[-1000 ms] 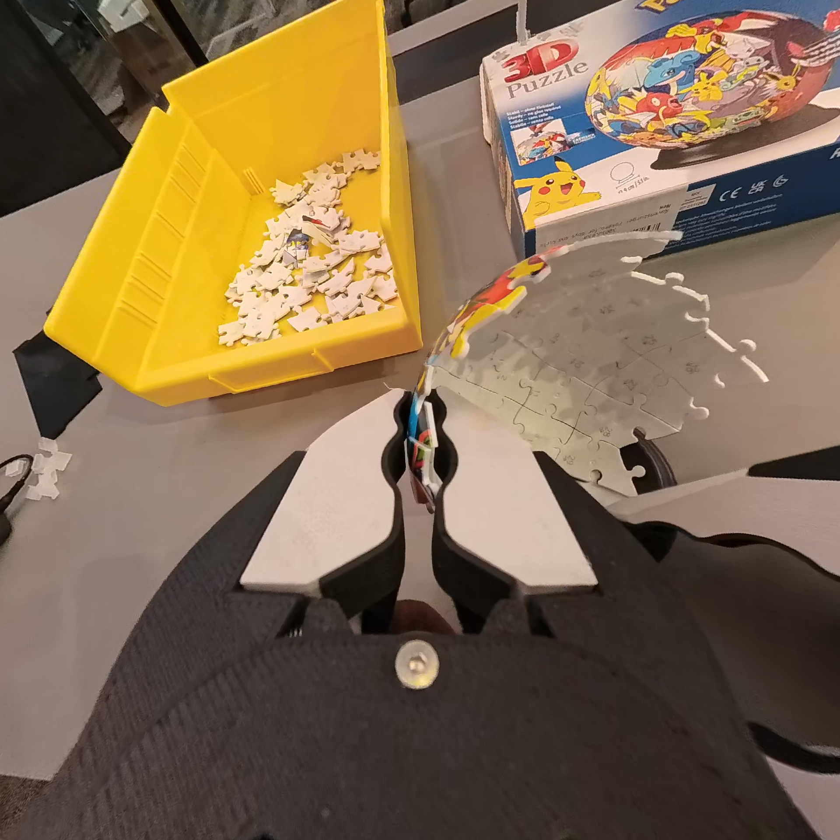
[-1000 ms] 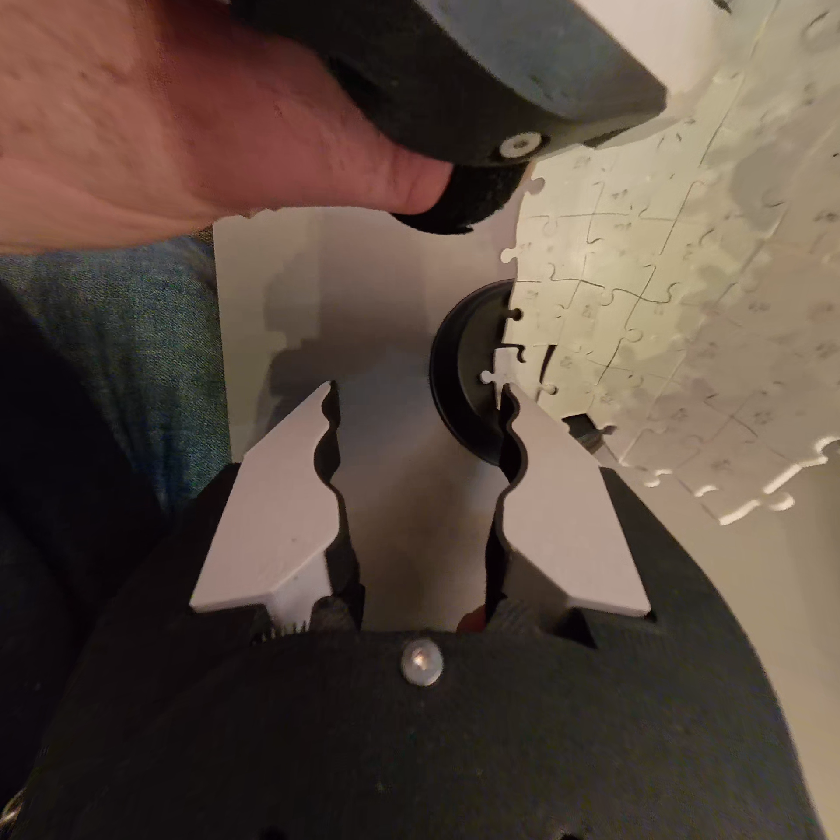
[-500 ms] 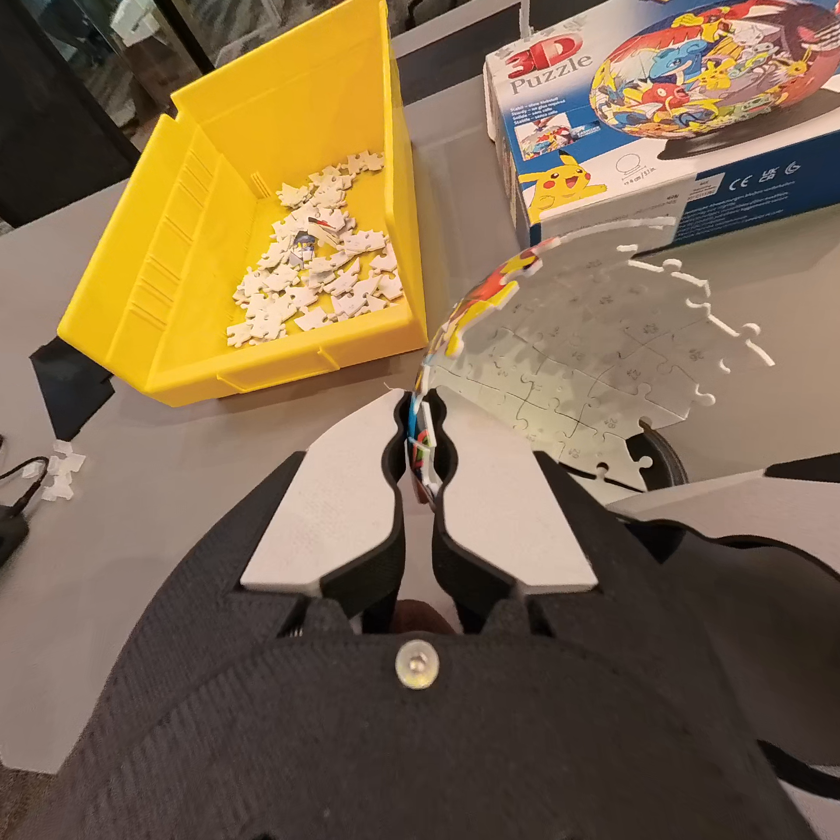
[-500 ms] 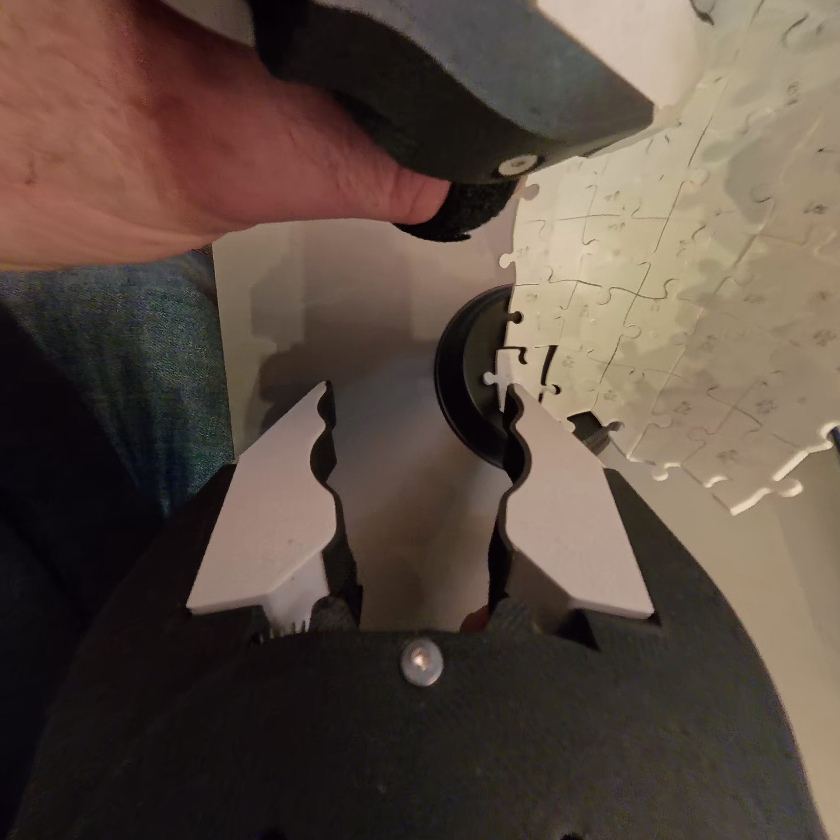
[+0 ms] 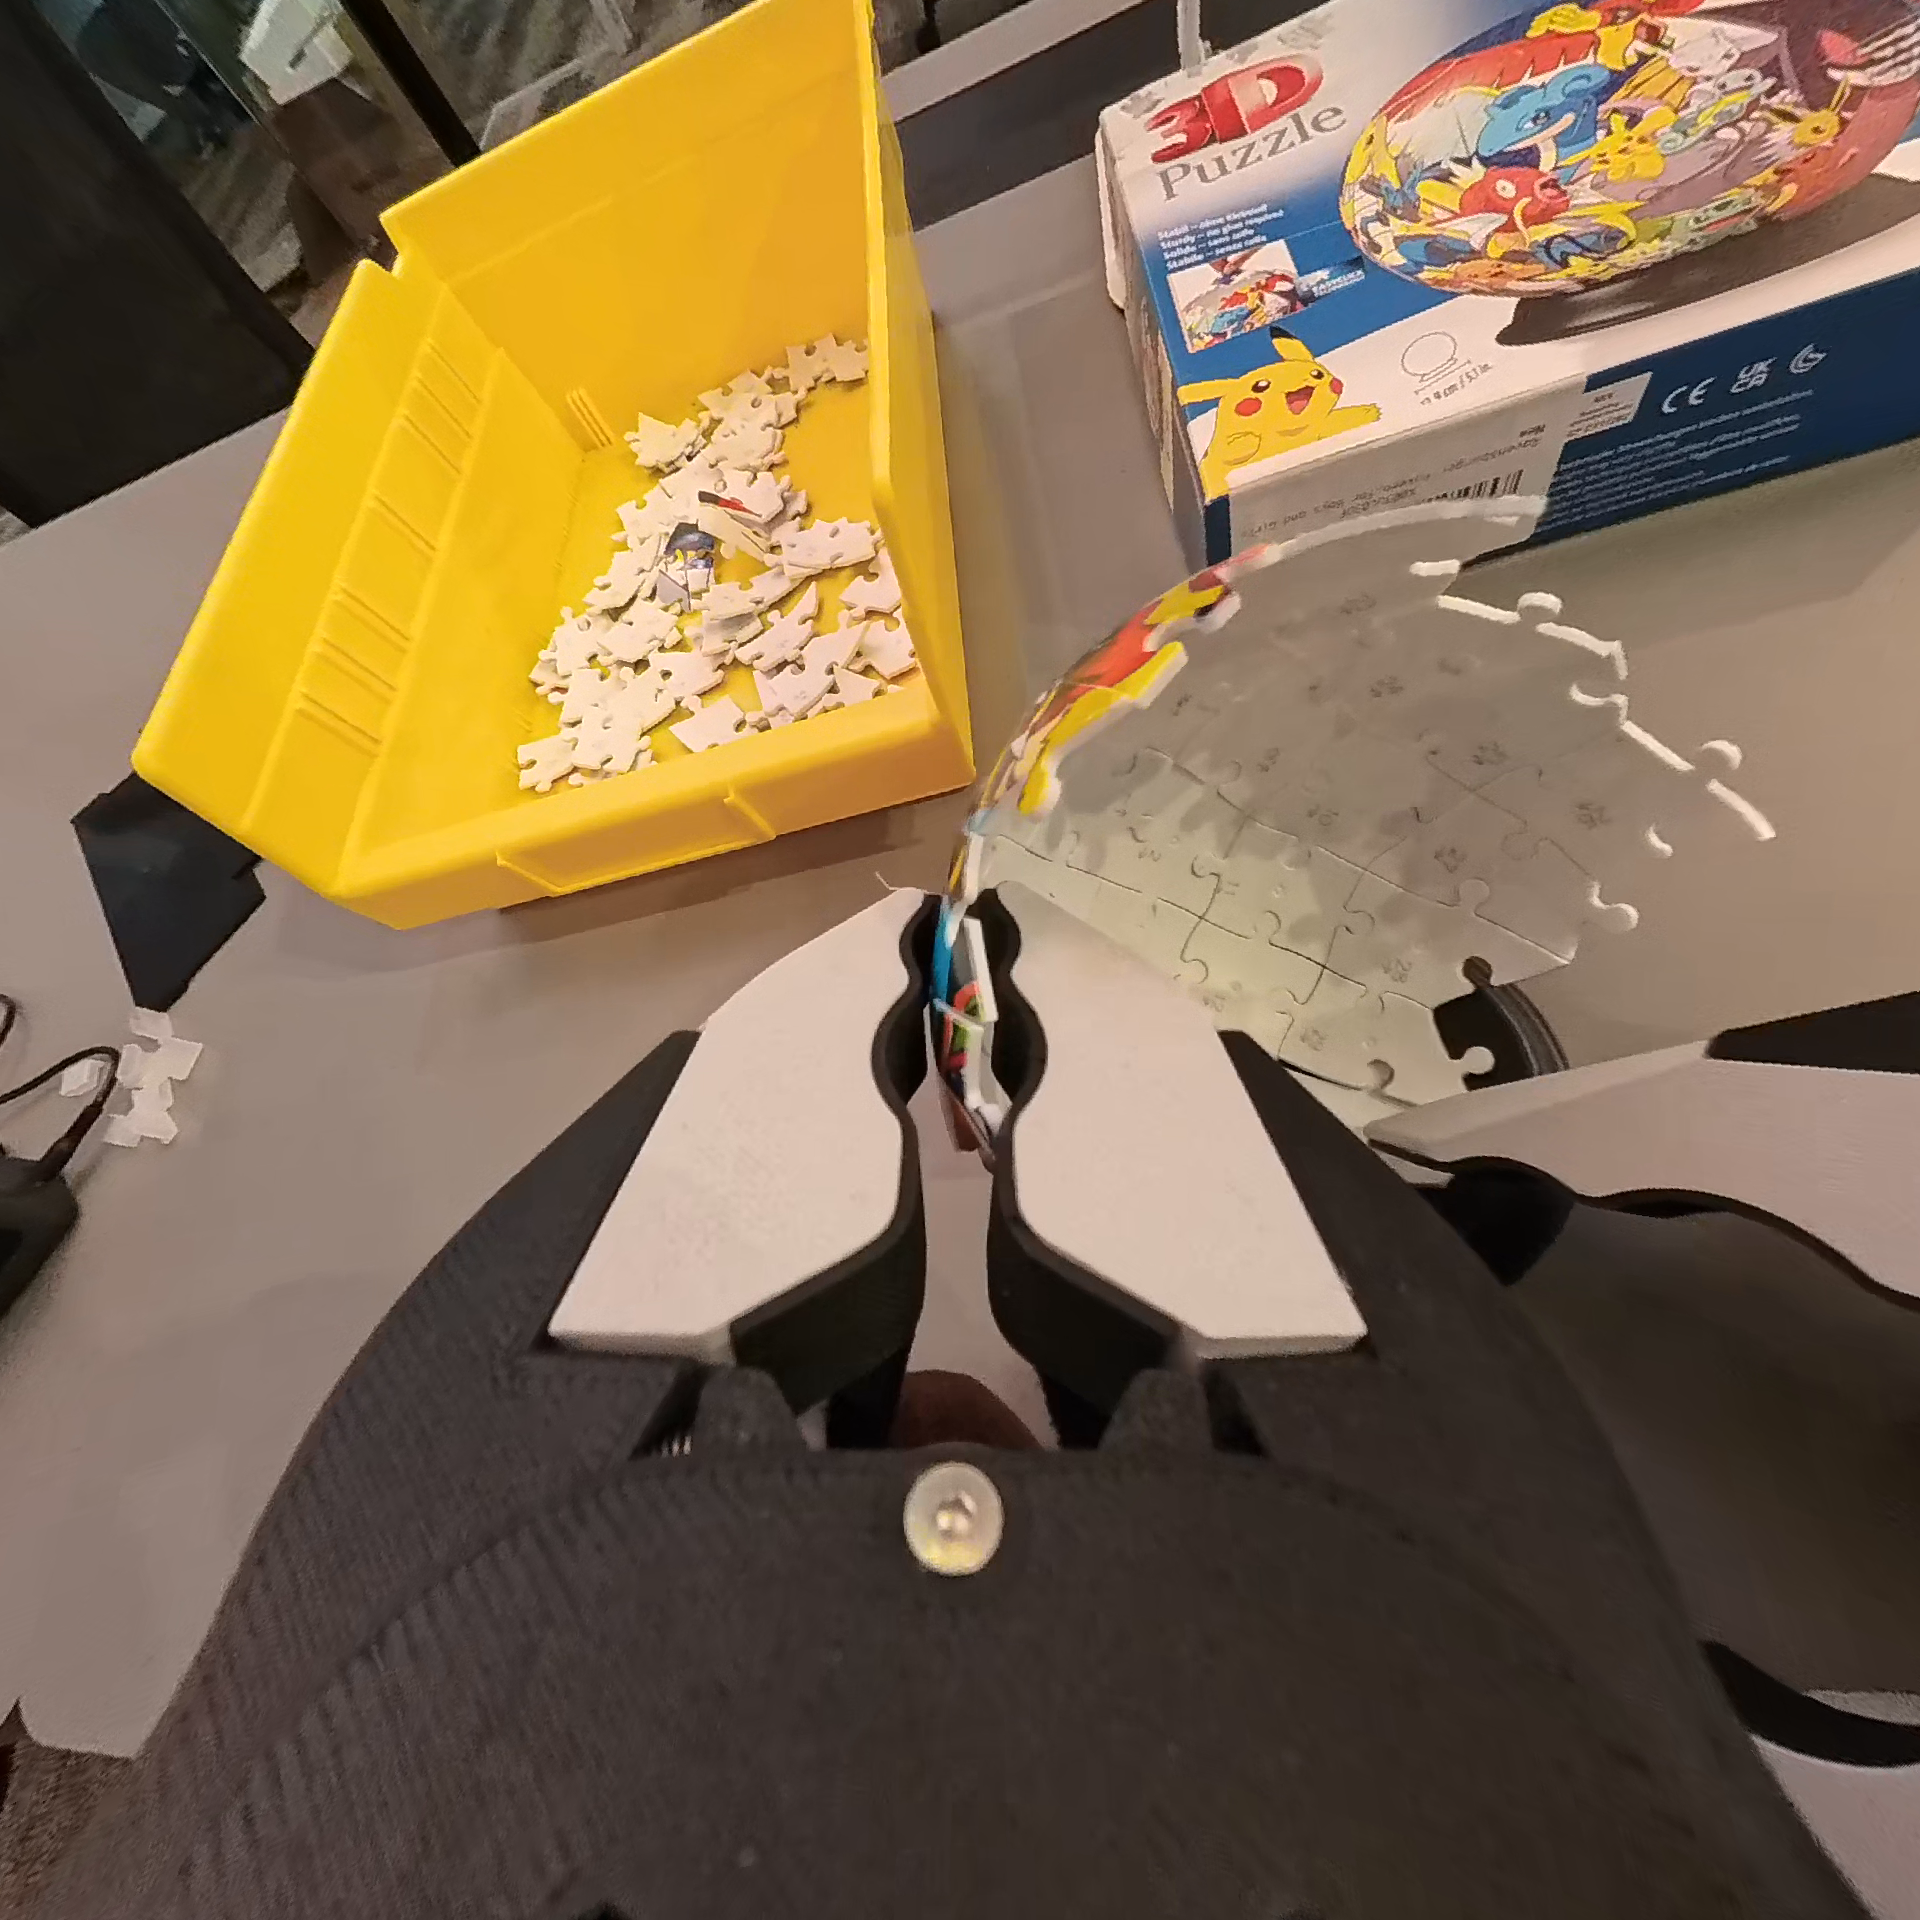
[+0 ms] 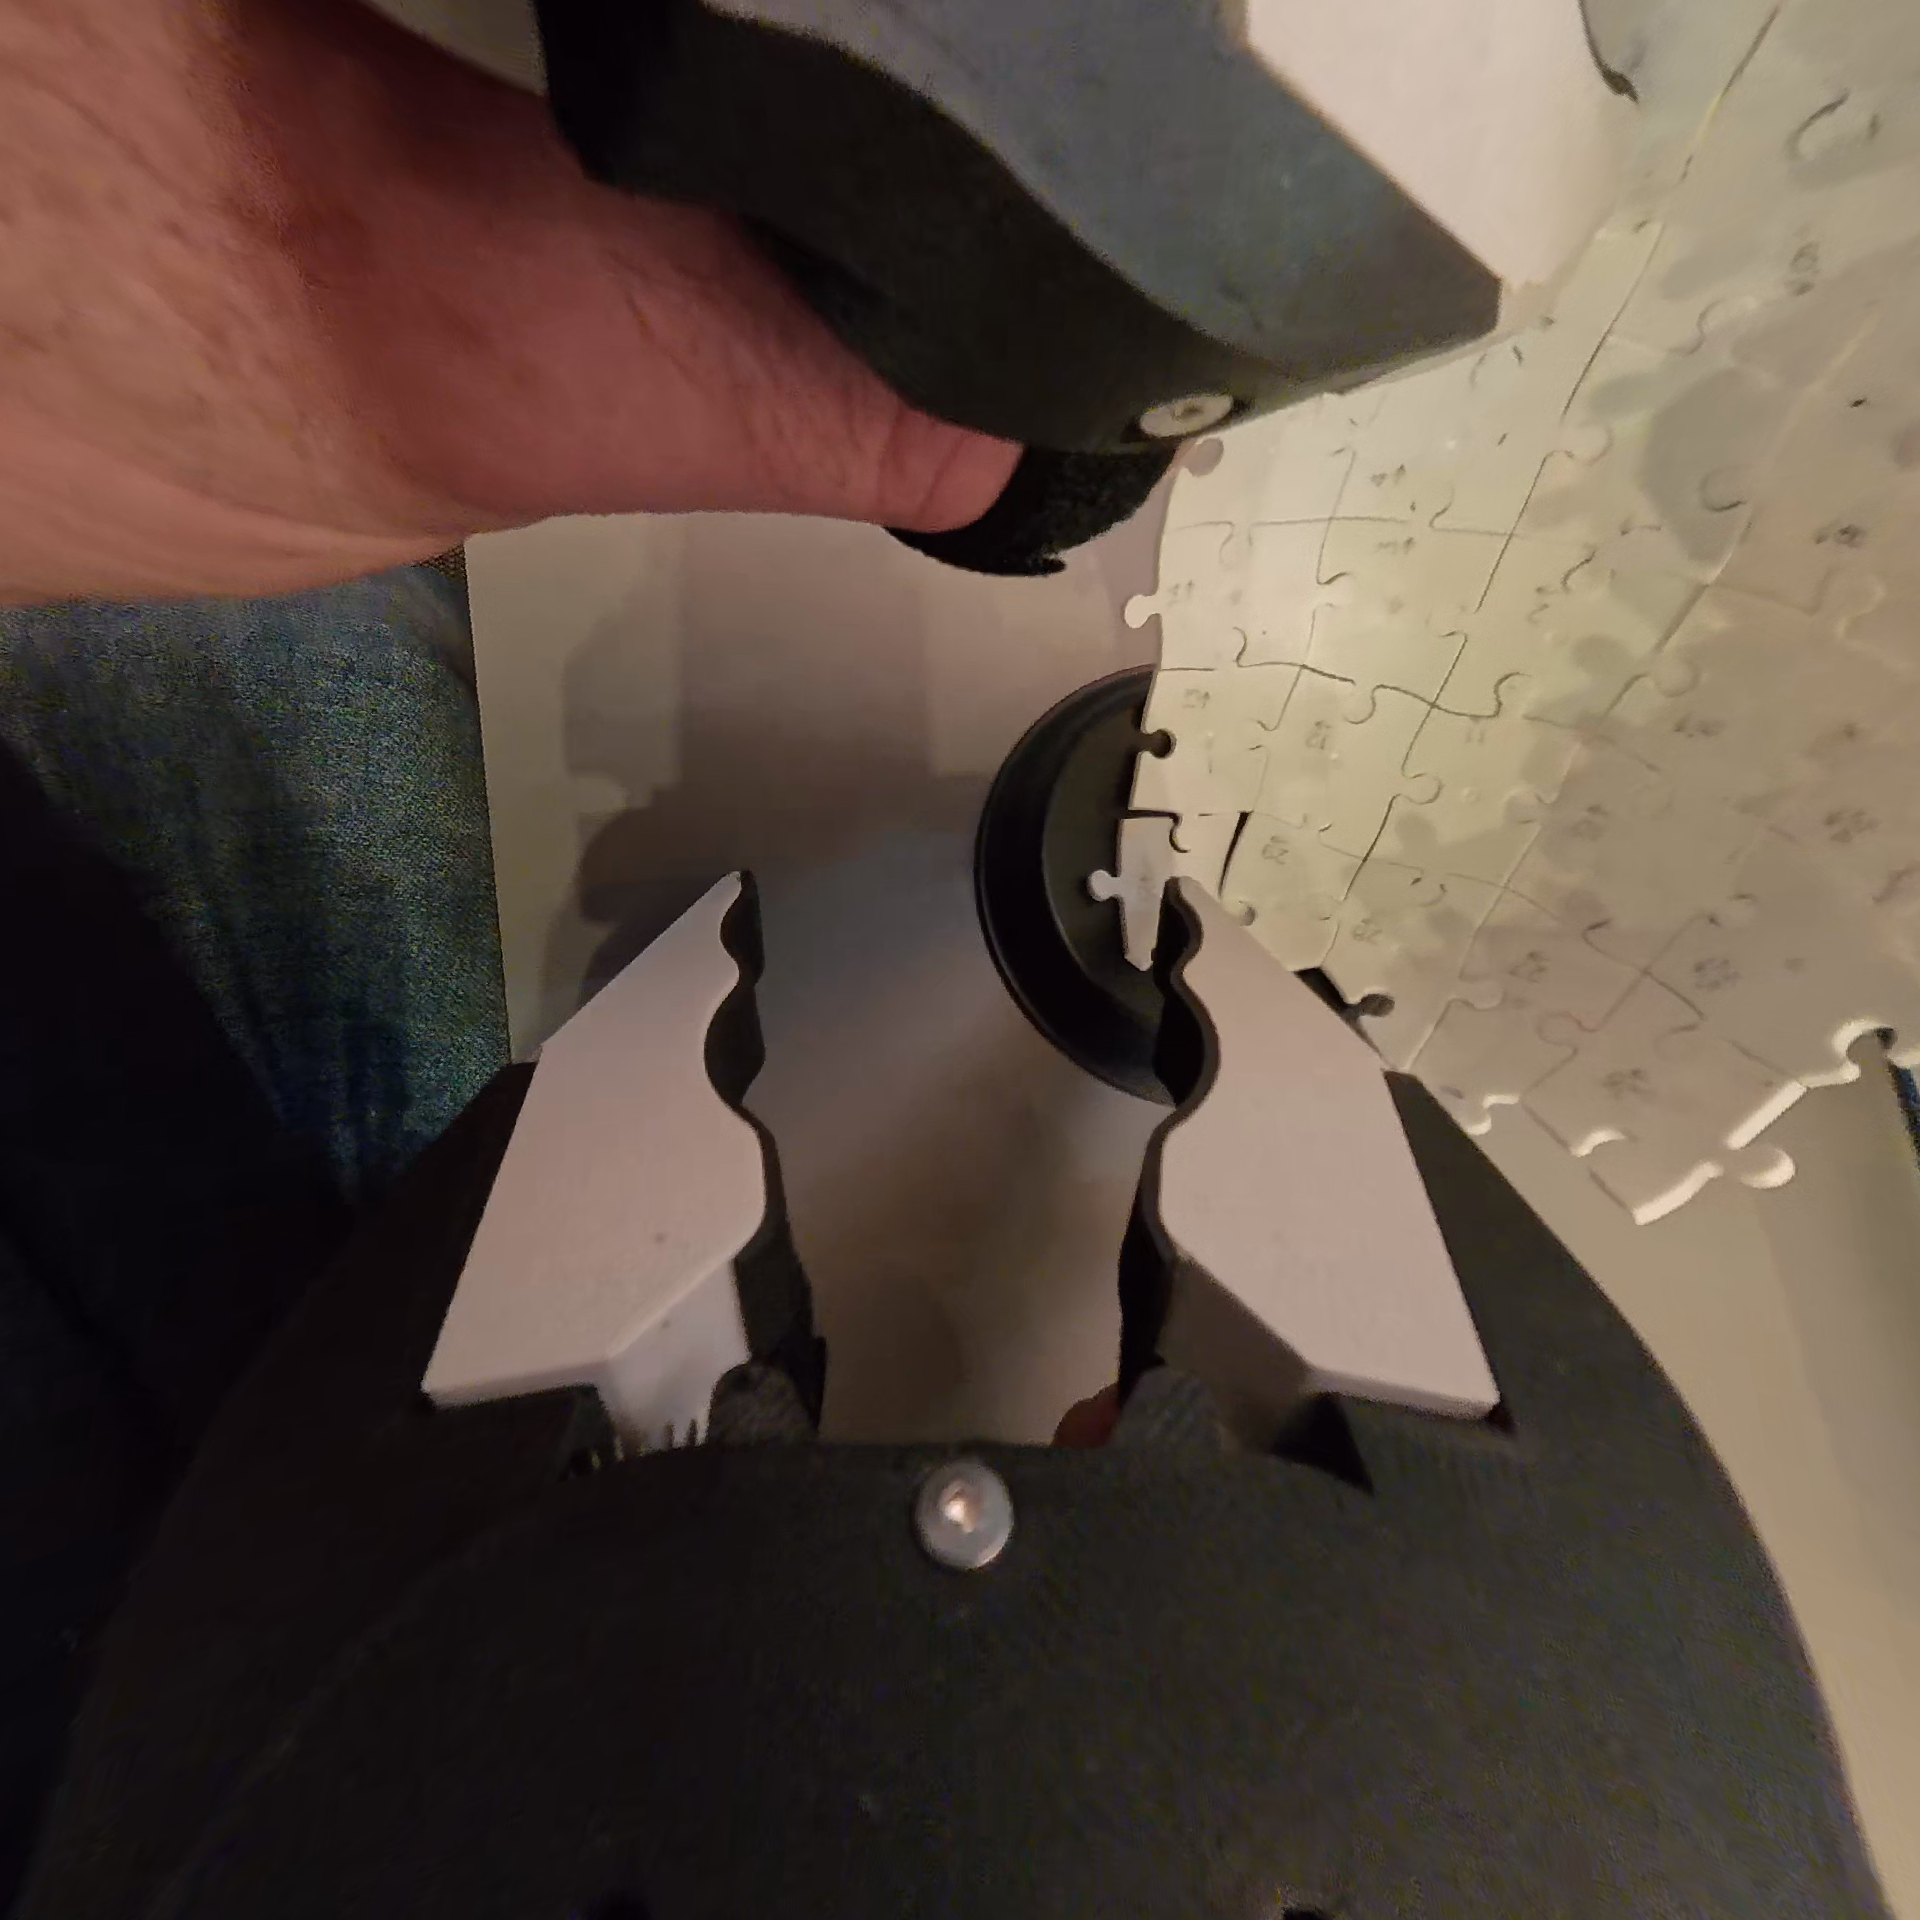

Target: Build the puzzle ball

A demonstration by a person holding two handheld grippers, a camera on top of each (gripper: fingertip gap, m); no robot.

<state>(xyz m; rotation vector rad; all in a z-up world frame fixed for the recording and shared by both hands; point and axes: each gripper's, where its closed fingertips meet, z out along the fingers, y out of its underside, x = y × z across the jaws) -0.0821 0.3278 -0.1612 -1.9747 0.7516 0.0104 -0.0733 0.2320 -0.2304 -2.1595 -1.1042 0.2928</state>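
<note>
The half-built puzzle ball (image 5: 1320, 831) is a curved shell, pale inside and coloured outside. My left gripper (image 5: 961, 935) is shut on its left rim and holds it tilted over a black round stand (image 5: 1512, 1034). In the right wrist view the shell's inside (image 6: 1558, 727) fills the upper right, above the stand (image 6: 1049, 914). My right gripper (image 6: 951, 894) is open and empty, its right fingertip (image 6: 1179, 904) at the shell's lower edge by a jutting piece. The left gripper's body and a hand (image 6: 416, 343) sit above it.
A yellow bin (image 5: 364, 644) with several loose white pieces (image 5: 717, 623) stands at the left on the grey table (image 5: 416, 1039). The puzzle box (image 5: 1507, 260) lies at the back right. A few loose pieces (image 5: 145, 1081) and a black cable (image 5: 42, 1101) lie at the far left.
The left gripper has shifted slightly with the shell still held, so the bin and box have moved in its view. The right gripper stays open at the shell's lower edge.
</note>
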